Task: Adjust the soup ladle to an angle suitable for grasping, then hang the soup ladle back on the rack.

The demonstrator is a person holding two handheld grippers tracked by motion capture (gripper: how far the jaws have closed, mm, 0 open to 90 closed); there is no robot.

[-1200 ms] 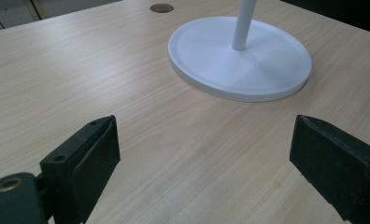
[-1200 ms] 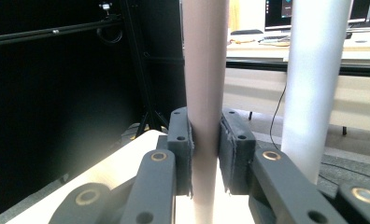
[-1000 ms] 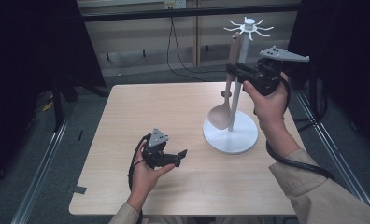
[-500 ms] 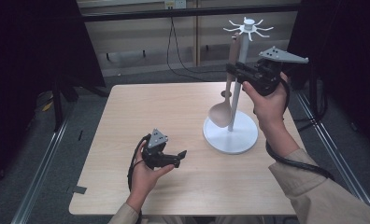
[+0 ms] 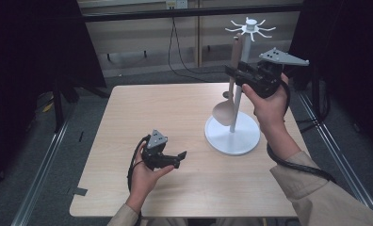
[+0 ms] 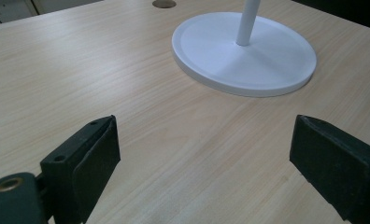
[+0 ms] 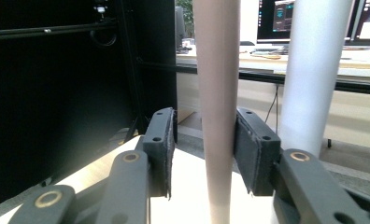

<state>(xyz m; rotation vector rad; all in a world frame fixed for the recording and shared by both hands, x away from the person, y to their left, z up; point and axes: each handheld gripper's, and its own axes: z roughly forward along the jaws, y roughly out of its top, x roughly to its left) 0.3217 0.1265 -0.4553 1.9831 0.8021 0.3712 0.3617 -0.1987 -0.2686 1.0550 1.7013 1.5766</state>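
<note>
The right gripper (image 5: pixel 235 74) is held up beside the white stand (image 5: pixel 232 127) with its 2 jaws on either side of the handle of a wooden spoon (image 5: pixel 224 109). Its jaws have just been opening: in the right gripper view the spoon handle (image 7: pixel 217 93) stands between the pads, with a clear gap on the left side and the right pad just beside it, though I cannot tell whether that pad touches it, so the grip is released. The spoon hangs upright from one of the hooks at the top of the stand, its bowl low, just above the round white base (the handle runs close alongside the stand's pole (image 7: pixel 314 70)).

The left gripper (image 5: pixel 177 157) rests low over the bench (image 5: pixel 142 113), near the front edge and well apart from the stand. Its jaws are spread wide with nothing between them; the left gripper view looks across bare wood towards the stand's base (image 6: pixel 248 70).

The person's right hand (image 5: pixel 269 106) grasps the right gripper from below, and a cable trails from it down by the sleeve.
</note>
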